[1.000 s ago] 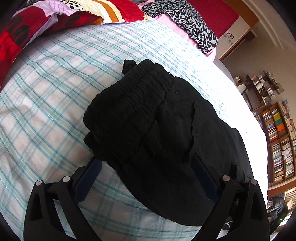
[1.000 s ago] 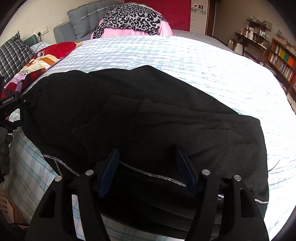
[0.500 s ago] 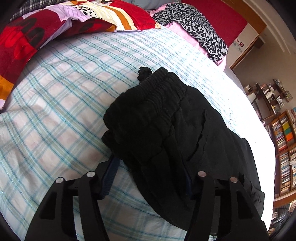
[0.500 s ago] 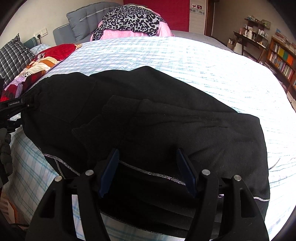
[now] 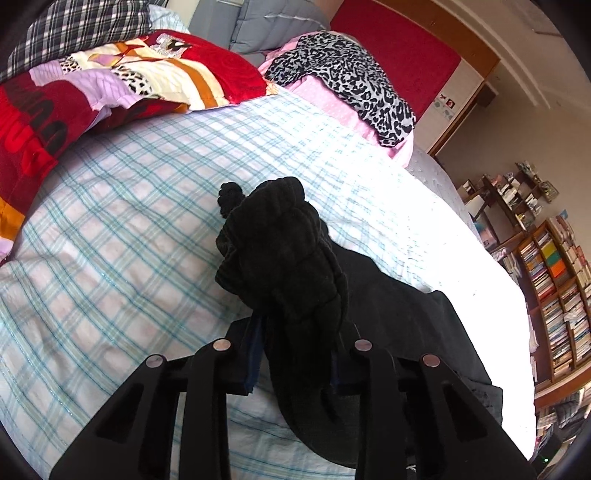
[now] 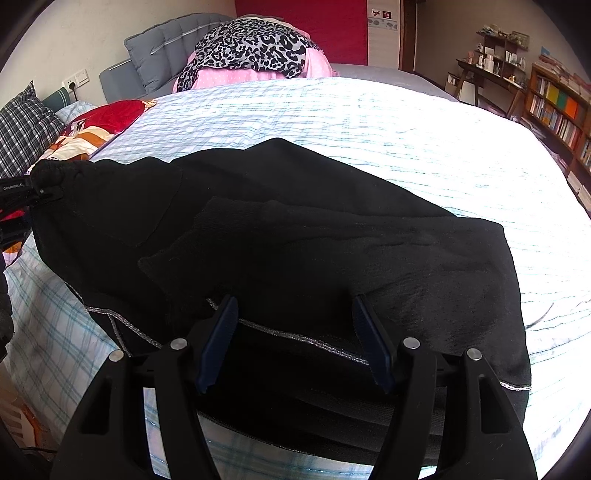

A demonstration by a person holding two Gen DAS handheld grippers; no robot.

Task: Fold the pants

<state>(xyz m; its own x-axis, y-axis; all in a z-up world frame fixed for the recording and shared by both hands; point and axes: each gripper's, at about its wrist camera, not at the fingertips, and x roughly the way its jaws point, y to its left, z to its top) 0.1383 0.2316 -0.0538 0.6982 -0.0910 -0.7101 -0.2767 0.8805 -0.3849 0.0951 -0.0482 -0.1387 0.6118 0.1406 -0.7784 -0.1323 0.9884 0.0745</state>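
Note:
Black pants (image 6: 295,240) lie partly folded across a bed with a blue-checked sheet (image 5: 129,229). My left gripper (image 5: 295,332) is shut on the bunched elastic waistband (image 5: 280,251) and holds it raised off the sheet. In the right wrist view the left gripper (image 6: 18,195) shows at the far left, gripping the waistband end. My right gripper (image 6: 291,314) is open, its jaws wide apart just above the front of the pants near a silver side stripe (image 6: 295,336). It holds nothing.
A red patterned quilt (image 5: 92,96) and a plaid pillow (image 5: 74,29) lie at the head of the bed. Leopard-print and pink cloth (image 5: 351,88) lies beyond. Bookshelves (image 5: 554,288) stand at the right. The bed's near edge runs under both grippers.
My left gripper has closed on the waistband, bunching it, and lifted it. The right gripper has stayed open in place.

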